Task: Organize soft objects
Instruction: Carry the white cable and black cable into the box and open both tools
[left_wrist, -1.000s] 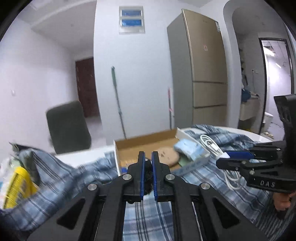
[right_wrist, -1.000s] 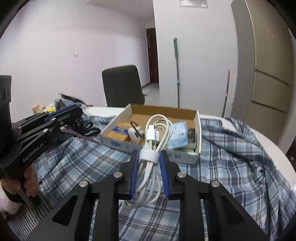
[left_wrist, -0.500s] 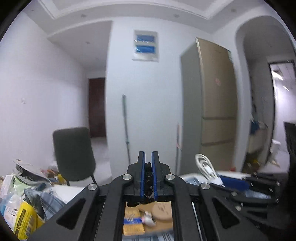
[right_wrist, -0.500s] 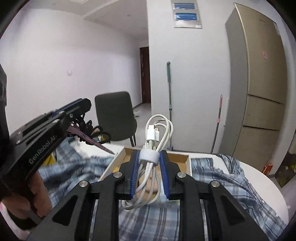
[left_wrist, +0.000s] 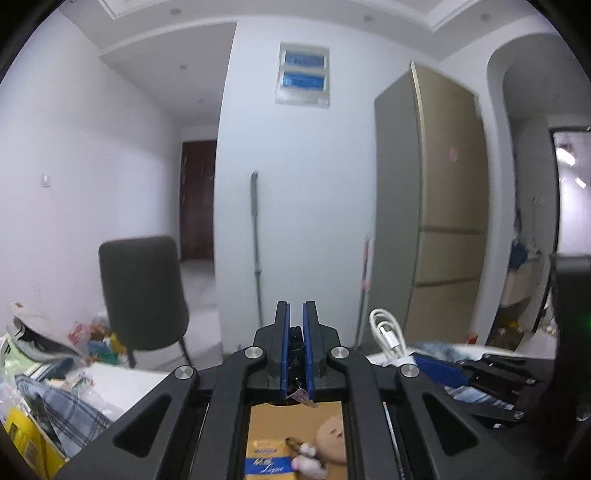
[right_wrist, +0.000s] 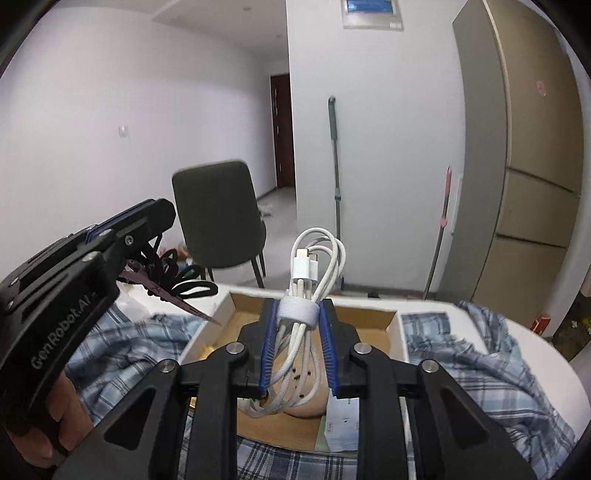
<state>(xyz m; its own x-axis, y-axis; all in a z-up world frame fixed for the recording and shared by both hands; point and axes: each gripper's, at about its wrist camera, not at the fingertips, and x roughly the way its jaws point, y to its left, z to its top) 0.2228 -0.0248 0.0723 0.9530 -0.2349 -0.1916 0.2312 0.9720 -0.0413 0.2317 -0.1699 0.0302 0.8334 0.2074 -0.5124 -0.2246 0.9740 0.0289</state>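
Black, tangled loops, probably hair ties (left_wrist: 294, 338), sit pinched between the blue pads of the left gripper (left_wrist: 294, 332) in the left wrist view; the jaws are clenched on them with only a thin gap. A dark purplish tag hangs from the bundle under the jaw roots. Directly below the jaws lies the cardboard box (left_wrist: 295, 413), with a blue-banded packet (left_wrist: 267, 463), a round tan piece (left_wrist: 334, 432) and something small and pinkish already inside. Off to the right of the jaws, the right gripper's blue finger and a white cable coil (left_wrist: 388, 334) show.

Seen from the right wrist, the right gripper (right_wrist: 298, 347) is closed on that white cable coil (right_wrist: 314, 266), gripping it just under its white strap; the coil stands upright between the jaws, its lower loops hanging toward the box (right_wrist: 369, 317) beneath. To the left of the jaws the left gripper (right_wrist: 147, 225) holds the hair ties (right_wrist: 173, 273) above a plaid cloth (right_wrist: 480, 354) spread beside the box.

My reading: both items are picked up and carried above the box, neither released. What remains is lowering each in and letting go; whether the cloth is also to be tidied I cannot tell.
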